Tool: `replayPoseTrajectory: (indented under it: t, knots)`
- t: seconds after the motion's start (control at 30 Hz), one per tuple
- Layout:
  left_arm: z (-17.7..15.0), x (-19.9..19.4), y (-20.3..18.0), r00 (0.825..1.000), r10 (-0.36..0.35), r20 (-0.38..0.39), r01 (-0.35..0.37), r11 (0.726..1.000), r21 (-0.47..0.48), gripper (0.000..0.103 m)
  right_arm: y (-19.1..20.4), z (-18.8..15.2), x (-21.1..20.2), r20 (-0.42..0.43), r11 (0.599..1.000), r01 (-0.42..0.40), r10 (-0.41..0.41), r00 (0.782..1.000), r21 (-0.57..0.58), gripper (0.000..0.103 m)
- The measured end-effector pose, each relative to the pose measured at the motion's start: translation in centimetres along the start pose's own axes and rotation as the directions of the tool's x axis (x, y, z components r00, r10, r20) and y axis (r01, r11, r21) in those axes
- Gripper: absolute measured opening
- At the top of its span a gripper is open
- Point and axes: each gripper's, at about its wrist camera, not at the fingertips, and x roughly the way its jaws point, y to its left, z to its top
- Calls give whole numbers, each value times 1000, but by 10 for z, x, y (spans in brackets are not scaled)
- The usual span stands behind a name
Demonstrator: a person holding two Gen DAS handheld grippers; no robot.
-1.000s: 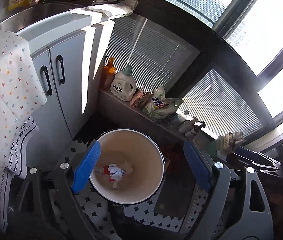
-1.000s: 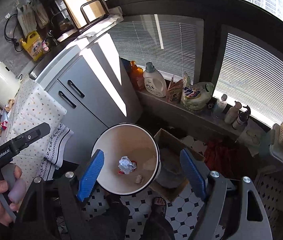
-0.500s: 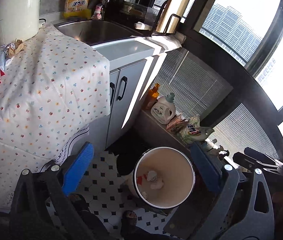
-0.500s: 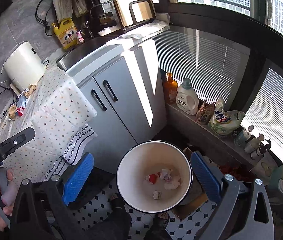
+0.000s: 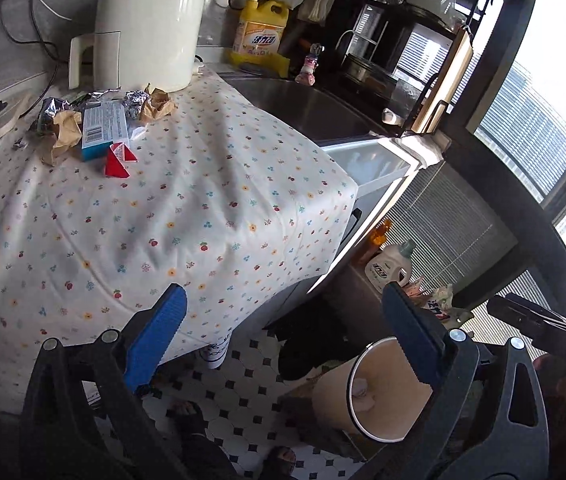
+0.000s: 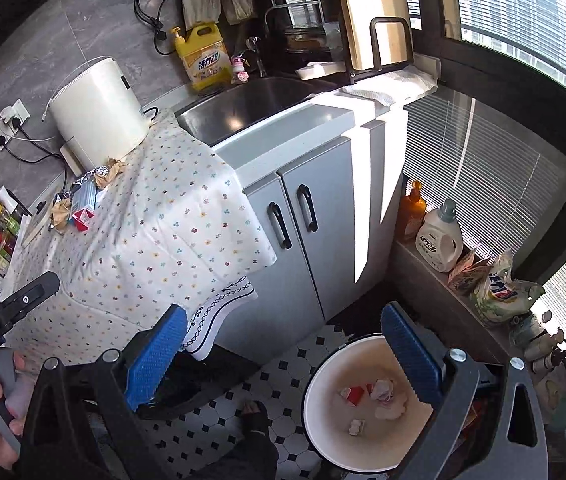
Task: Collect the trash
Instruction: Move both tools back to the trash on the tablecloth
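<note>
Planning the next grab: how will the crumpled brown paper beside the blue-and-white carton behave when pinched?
The crumpled brown paper looks thin and creased, so it probably weighs little and will likely squash between the pads. Lying loose on the floral tablecloth, it may slide if nudged.

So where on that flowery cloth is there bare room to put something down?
The cloth is bare from the trash pile to its edges near the sink. It is crowded only by the white appliance.

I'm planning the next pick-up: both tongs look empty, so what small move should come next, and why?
Probably carry the left tongs toward the trash pile on the flowered cloth. Both tongs, the right tongs too, stand open and empty; scraps already lie in the bin, while wrappers and a carton remain beside the white appliance.
</note>
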Motion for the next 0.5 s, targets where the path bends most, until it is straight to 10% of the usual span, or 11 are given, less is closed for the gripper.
replayPoseTrajectory:
  t: [0.5]
  knots:
    - [63, -16, 127, 991, 99, 85, -88, 988, -131, 97, 131, 68, 50, 23, 986, -78, 82, 996, -147, 95]
